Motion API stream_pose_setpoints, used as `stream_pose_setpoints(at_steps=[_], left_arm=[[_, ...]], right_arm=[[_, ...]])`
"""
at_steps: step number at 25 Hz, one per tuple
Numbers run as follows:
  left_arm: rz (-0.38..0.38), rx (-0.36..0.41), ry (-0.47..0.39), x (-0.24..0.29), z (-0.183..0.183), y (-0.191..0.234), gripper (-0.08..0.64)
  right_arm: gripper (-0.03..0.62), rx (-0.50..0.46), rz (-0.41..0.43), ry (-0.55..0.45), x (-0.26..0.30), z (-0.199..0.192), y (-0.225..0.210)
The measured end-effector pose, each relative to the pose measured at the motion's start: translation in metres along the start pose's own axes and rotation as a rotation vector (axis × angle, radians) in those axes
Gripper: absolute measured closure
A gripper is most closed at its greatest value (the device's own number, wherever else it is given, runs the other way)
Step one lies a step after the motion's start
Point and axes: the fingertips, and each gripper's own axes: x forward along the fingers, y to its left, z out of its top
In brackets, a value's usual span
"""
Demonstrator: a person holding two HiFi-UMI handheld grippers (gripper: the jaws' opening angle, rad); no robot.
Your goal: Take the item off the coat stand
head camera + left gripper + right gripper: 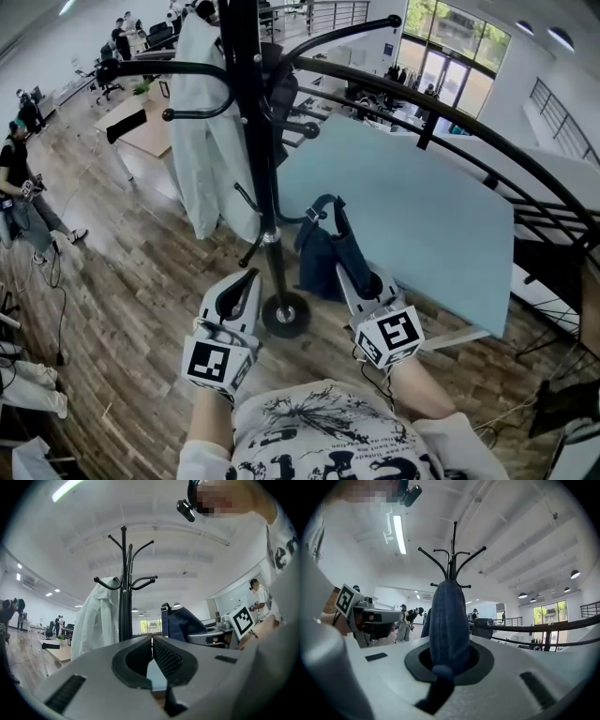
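A black coat stand rises in front of me, its round base on the wood floor. A white coat hangs on its left side. A dark blue bag hangs low on the right, its strap looped at a low hook. My right gripper is shut on the bag's blue fabric, which fills its jaws. My left gripper is shut and empty beside the pole near the base. The left gripper view shows the stand, the coat and the bag.
A large pale blue panel lies behind the bag. A black curved railing runs across the right. A person stands far left, and desks and chairs stand at the back left.
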Motion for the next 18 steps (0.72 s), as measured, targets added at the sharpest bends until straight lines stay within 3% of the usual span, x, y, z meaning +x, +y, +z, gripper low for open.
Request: stream_pose_setpoints(at_steps=[18], left_arm=[[0.009,0.008,0.003,0.002,0.0,0.006,0.555]], right_arm=[[0.58,-0.024,-0.014,-0.032,-0.001,0.014,-0.006]])
